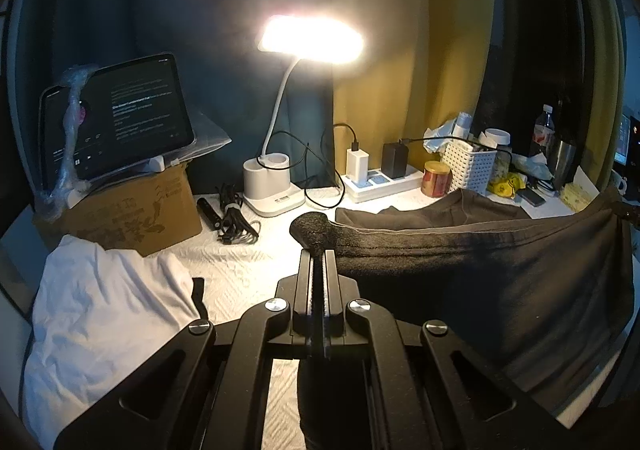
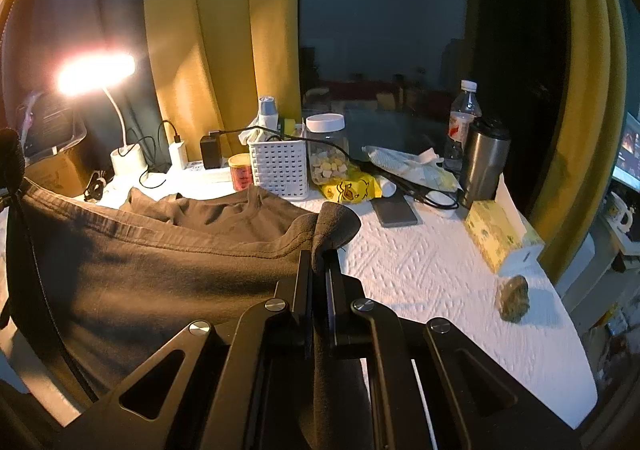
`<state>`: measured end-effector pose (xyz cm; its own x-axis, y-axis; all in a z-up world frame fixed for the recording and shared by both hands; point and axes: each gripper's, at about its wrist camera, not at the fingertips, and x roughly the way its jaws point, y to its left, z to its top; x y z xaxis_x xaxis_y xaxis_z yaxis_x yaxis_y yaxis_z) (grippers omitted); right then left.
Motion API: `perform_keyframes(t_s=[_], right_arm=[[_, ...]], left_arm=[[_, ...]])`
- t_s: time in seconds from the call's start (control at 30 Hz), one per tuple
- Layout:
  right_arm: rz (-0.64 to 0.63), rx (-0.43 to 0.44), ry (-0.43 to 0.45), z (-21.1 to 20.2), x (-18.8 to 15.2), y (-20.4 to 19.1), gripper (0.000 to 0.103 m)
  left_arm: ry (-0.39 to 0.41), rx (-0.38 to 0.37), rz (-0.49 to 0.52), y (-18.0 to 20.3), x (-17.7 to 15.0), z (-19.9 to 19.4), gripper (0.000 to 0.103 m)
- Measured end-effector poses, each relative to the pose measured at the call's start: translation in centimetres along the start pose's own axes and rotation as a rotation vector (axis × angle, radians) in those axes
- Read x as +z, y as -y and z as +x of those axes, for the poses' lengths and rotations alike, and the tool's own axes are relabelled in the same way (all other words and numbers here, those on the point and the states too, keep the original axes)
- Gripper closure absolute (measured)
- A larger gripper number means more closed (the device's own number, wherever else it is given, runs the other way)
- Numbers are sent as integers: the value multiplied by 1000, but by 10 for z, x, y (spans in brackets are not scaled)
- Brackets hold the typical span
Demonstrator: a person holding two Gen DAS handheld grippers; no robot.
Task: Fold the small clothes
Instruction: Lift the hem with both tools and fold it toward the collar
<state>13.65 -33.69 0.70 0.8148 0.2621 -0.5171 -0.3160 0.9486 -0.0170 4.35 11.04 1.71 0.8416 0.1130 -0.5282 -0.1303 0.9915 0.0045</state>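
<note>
A dark grey garment (image 1: 480, 274) hangs stretched between my two grippers above the white table. My left gripper (image 1: 319, 254) is shut on its left hem corner, which bulges above the fingertips. My right gripper (image 2: 321, 256) is shut on the opposite corner of the same garment (image 2: 160, 270). The far part of the garment, with its neckline (image 2: 224, 210), lies on the table behind the lifted edge. A white garment (image 1: 104, 314) lies crumpled at the left of the table.
A lit desk lamp (image 1: 276, 186), a cardboard box (image 1: 132, 214) with a tablet, coiled cables, a power strip (image 1: 380, 180), a white basket (image 2: 280, 166), a jar, a steel tumbler (image 2: 484, 162), a phone, a tissue box (image 2: 500, 234) and a small rock (image 2: 513, 298) stand around.
</note>
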Motion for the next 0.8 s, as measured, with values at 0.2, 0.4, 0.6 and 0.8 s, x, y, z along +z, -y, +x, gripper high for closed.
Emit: perform_keyframes(t_s=[0.2,0.4,0.6,0.8], right_arm=[[-16,2,-10,17,12,0,97],[-15,-1,-10,36,23,5,97],[5,-2,-5,58,31,13,97],[21,3,0,83,42,16,97]], left_arm=[[8,-8,13,3,13,14,101],[18,-9,21,5,27,29,102],[15,-4,41,5,36,48,102],[-2,9,49,1,44,73,102]])
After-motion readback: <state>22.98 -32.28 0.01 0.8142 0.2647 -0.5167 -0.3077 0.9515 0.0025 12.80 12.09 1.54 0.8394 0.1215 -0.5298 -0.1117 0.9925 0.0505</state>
